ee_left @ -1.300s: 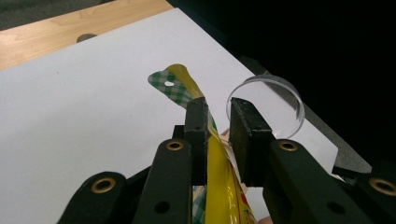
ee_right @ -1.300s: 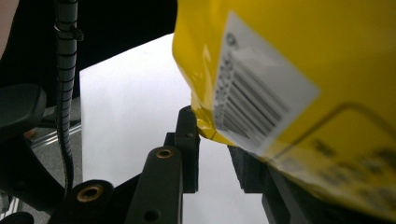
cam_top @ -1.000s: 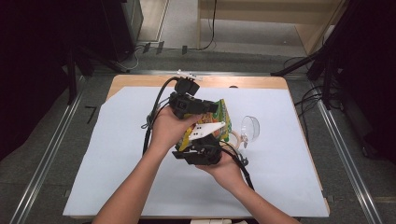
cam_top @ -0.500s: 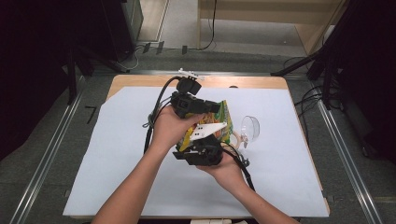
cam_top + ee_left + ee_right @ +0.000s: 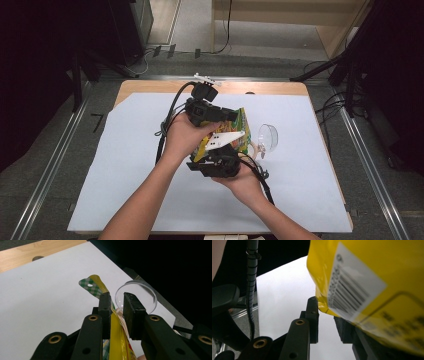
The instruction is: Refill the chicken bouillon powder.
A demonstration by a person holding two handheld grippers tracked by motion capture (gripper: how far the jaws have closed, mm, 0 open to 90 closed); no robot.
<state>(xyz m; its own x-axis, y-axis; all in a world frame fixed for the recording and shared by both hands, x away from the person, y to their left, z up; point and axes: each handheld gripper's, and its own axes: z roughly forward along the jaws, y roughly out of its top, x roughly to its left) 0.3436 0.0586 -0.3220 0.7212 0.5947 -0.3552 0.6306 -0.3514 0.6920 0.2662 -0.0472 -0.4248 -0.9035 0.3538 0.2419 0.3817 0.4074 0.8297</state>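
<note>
White sheet (image 5: 125, 165) covers the table; all positions are given relative to it. Yellow snack bag (image 5: 235, 131) is held above the sheet's middle, clear of its surface. Left gripper (image 5: 117, 308) pinches the bag's upper edge between its jaws, just below the green-checked seal. Right gripper (image 5: 325, 315): jaws stand a little apart at the bag's lower corner; whether the pads press on it cannot be told. Clear glass (image 5: 267, 137) lies on its side just right of the bag. Judgement: bag lifted and gripped, seal apparently unopened; opening and any pouring remain.
</note>
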